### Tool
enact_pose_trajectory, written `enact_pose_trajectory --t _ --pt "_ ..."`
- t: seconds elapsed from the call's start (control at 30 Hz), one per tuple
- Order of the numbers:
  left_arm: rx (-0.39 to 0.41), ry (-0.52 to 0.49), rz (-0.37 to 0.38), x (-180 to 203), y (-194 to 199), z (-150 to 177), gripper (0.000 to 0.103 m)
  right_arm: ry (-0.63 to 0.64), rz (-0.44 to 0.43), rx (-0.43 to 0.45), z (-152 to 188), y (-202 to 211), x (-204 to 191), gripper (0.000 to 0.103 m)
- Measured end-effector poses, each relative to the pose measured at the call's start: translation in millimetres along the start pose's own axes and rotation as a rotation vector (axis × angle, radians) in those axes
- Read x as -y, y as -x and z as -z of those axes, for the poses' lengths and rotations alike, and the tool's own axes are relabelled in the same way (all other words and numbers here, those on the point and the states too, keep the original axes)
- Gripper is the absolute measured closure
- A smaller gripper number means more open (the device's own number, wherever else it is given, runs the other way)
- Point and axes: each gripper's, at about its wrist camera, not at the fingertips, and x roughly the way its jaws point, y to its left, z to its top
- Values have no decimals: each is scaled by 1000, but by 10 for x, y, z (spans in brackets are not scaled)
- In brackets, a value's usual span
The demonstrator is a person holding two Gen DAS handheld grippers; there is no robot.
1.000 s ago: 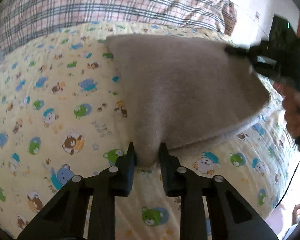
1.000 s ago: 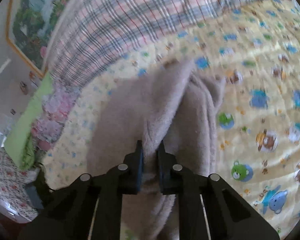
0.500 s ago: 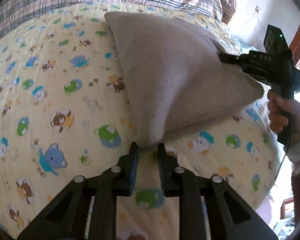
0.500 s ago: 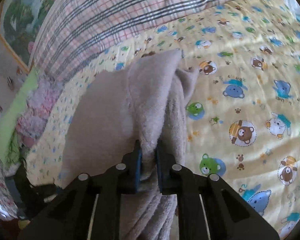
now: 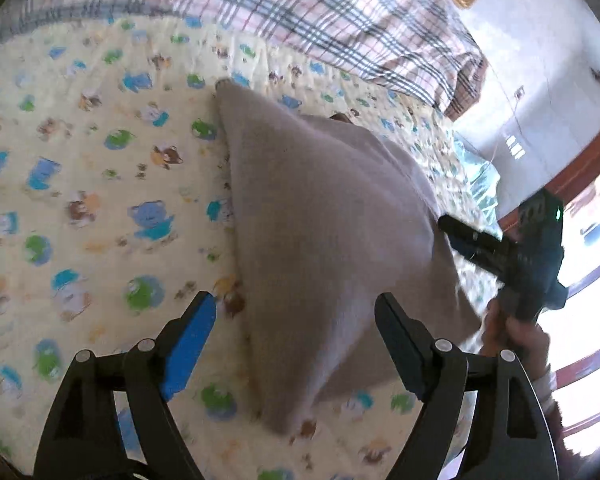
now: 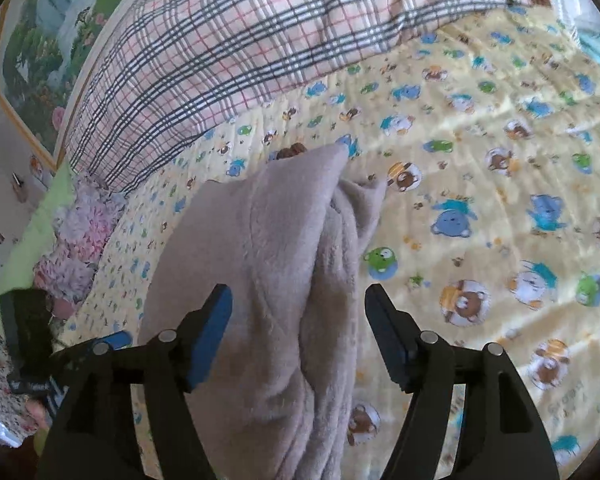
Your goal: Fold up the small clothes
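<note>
The beige fleece garment (image 5: pixel 320 240) lies folded on the yellow bedsheet (image 5: pixel 80 200) with cartoon bears, filling the centre of both views and running down to the lower edge in the right wrist view. The left gripper (image 5: pixel 295 344) has its jaws wide apart, with the cloth's lower corner between them, not pinched. The right gripper (image 6: pixel 298 332) is also spread apart over the bunched edge. A plaid blanket (image 6: pixel 228 48) fills the upper part of the frame.
</note>
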Motion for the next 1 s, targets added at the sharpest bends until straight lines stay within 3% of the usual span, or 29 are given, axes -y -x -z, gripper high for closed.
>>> enact_pose_trajectory --t 0.1,0.2,0.27,0.33,0.43,0.5,0.57,0.67,0.83,1.0 --pt "-54 91 108 -138 -242 -195 21 -28 -23 -23 -38 -129 83 33" --pt "-79 122 116 -212 -483 -339 18 -66 -62 -29 -63 -219 202 33" --pt "-108 149 135 -276 -677 -389 10 -86 -78 -40 -74 -285 265 33" --pt "-112 166 154 -317 -809 -406 10 -102 -97 -54 -82 -367 304 33" --pt "-75 134 141 -258 -859 -437 19 -127 -168 -94 -58 -528 326 35" --pt "-58 120 124 -225 -839 -437 28 -112 -177 -104 -54 -567 289 47" --pt "-39 106 124 -211 -746 -416 40 -130 -198 -115 -52 -569 268 58" --pt "-15 105 133 -253 -550 -367 48 -104 -198 -100 -49 -472 122 62" --pt "53 103 103 -426 53 -148 49 -41 -271 -73 -20 -319 -299 66" --pt "130 117 32 -812 764 89 49 42 -370 -102 153 -498 -860 66"
